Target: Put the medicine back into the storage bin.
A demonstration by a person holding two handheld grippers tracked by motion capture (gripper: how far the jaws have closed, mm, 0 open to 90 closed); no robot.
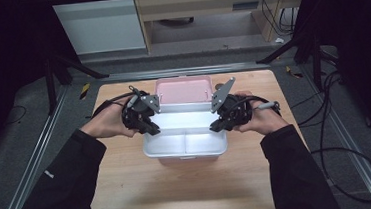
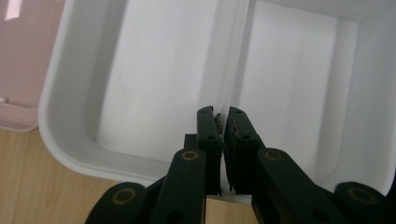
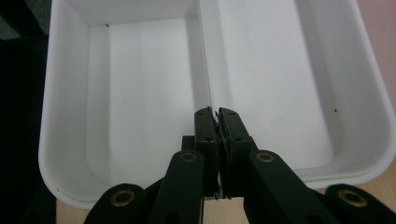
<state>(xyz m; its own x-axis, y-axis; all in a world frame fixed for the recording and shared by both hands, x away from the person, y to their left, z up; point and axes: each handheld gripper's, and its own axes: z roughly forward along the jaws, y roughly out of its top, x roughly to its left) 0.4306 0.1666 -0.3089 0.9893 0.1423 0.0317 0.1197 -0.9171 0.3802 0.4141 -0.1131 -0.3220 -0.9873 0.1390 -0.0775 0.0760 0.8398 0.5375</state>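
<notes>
A white two-compartment tray (image 1: 169, 142) sits in a pink box at the middle of the wooden table, its pink lid (image 1: 182, 88) open behind it. My left gripper (image 1: 153, 129) hangs over the tray's left end and my right gripper (image 1: 215, 128) over its right end. In the left gripper view the left gripper (image 2: 222, 112) is shut above the tray (image 2: 154, 70), tips near the divider, with the lid (image 2: 23, 56) at left. The right gripper (image 3: 217, 112) is likewise shut above the tray (image 3: 140, 70). I see nothing held between either pair of jaws.
The wooden table (image 1: 180, 190) has bare room in front of the box and at both sides. Cables (image 1: 337, 147) lie on the floor to the right. Dark frame legs (image 1: 56, 74) stand at the back corners.
</notes>
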